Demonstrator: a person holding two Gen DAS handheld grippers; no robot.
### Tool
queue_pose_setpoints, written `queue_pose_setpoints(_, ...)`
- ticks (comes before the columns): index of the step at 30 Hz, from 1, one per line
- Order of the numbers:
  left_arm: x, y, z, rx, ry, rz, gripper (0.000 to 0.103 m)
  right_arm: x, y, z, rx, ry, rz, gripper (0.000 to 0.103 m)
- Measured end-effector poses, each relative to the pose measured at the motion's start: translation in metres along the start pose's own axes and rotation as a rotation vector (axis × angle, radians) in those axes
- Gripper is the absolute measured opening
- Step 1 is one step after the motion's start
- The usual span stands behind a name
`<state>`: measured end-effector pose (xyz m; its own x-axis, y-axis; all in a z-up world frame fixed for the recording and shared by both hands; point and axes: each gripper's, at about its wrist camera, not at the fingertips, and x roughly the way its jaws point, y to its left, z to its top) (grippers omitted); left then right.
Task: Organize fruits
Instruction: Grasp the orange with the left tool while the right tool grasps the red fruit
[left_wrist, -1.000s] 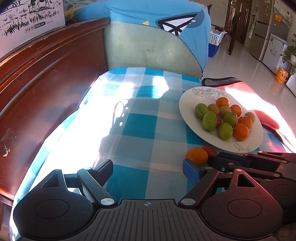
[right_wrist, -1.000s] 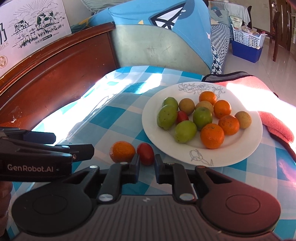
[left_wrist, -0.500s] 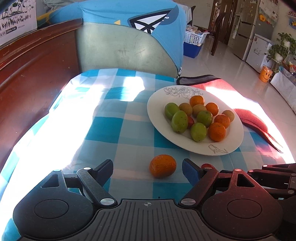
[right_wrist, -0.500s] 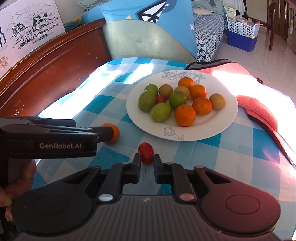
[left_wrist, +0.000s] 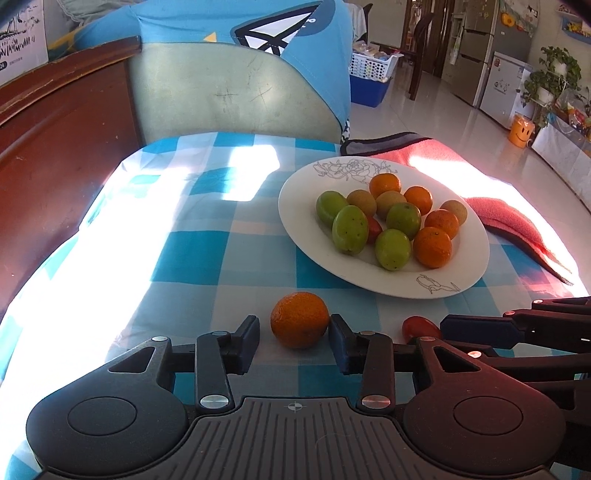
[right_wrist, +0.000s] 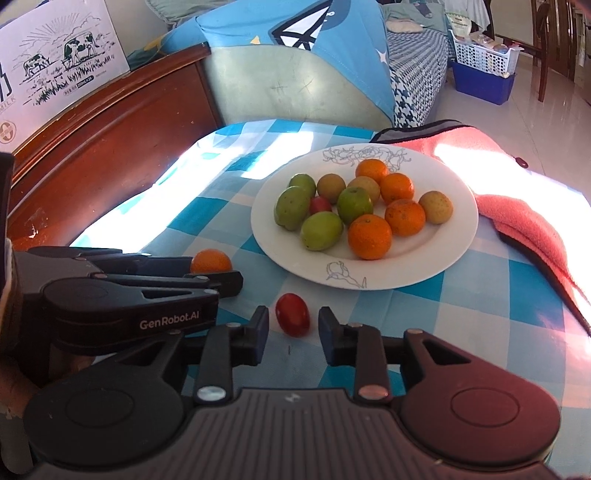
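On the blue-and-white checked cloth (left_wrist: 192, 258), near its front edge, sits a loose orange (left_wrist: 299, 319) between the fingers of the left gripper (left_wrist: 294, 332). Jaws stand wide: right pad looks to be touching or just beside the fruit's skin, left pad has a small gap. Not clamped. From the right wrist cam the same orange (right_wrist: 211, 260) peeks out behind the left gripper's body (right_wrist: 129, 295).

Just right of it on the cloth lies a small red tomato (right_wrist: 292, 314), w/ the right gripper (right_wrist: 293, 328) framing it; jaws apart, clear gaps both sides, no contact. In the left cam the tomato (left_wrist: 419, 326) is partly hidden behind the left gripper's linkage, w/ the right gripper's fingers (left_wrist: 480, 328) lying alongside it.

Behind both loose fruits, near but apart, is a white plate (right_wrist: 454, 236) w/ line drawings on the rim. It carries a pile of approx. a dozen pieces: four oranges (right_wrist: 369, 236), several green fruits (right_wrist: 320, 231), a few yellow-brown ones (right_wrist: 436, 207) and one red tomato wedged among the greens (right_wrist: 320, 204).

Right of the plate, a pink towel (right_wrist: 524, 221) w/ dark edging is draped over the table edge. Beyond the table: a grey-green chair back (left_wrist: 236, 92) under a blue cloth, and a dark wooden headboard (left_wrist: 55, 147) at left. Strong sun patches wash out the cloth's left side.
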<state>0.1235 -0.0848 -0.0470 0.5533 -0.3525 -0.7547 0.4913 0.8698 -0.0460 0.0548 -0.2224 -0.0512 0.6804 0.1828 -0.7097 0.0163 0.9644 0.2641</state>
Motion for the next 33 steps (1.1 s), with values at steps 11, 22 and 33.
queue_pose_setpoints(11, 0.001, 0.004, 0.000, 0.018, -0.003, 0.002, 0.035, 0.005, 0.003, -0.001, -0.038, 0.005, -0.028, 0.020)
queue_pose_setpoints(22, 0.003, 0.013, 0.008, -0.032, -0.058, 0.028, 0.060, 0.004, 0.003, -0.001, -0.026, 0.010, -0.034, 0.020)
queue_pose_setpoints(33, 0.015, 0.011, 0.008, -0.005, -0.074, -0.006, 0.029, 0.003, 0.000, 0.002, -0.004, 0.020, -0.030, 0.020)
